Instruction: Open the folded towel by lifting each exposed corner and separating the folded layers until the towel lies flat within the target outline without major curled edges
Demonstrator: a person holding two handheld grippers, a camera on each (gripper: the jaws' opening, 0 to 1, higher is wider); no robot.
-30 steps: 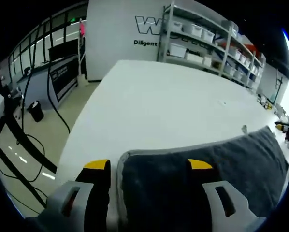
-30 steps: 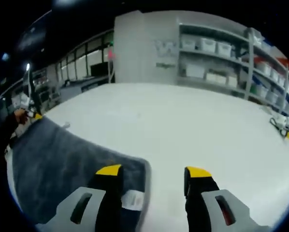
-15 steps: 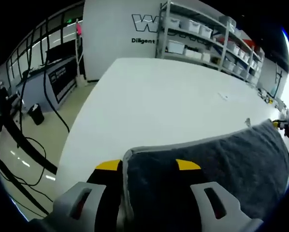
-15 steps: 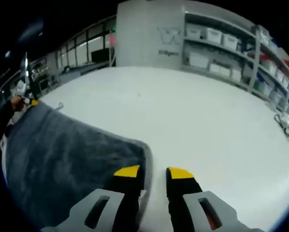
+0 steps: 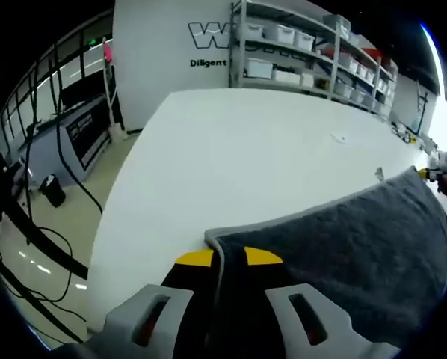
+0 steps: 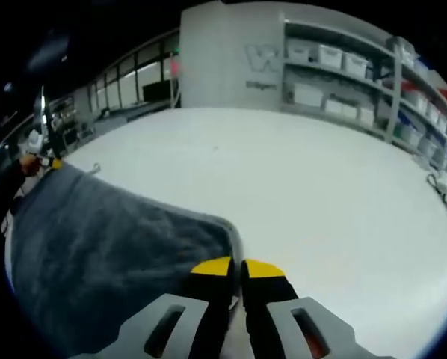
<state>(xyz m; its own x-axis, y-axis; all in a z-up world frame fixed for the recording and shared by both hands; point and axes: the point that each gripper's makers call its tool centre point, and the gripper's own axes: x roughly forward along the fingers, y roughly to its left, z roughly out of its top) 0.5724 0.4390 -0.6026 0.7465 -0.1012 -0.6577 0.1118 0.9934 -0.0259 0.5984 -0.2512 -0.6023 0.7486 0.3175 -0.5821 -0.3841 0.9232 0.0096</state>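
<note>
Both sets of jaws have closed since a second ago: we find left gripper (image 5: pixel 229 258) and right gripper (image 6: pixel 236 268) each pinching a corner of the grey towel (image 5: pixel 358 247) on the white table (image 6: pixel 306 179). Corners secured; we judge lifting and drawing apart comes next

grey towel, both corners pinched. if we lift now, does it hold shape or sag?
Likely sags: the towel is soft pile cloth already draping between the left gripper and right gripper. Probably no slipping, since both jaws are shut on its hemmed edge. It looks thick, so perhaps heavy for cloth.
</note>
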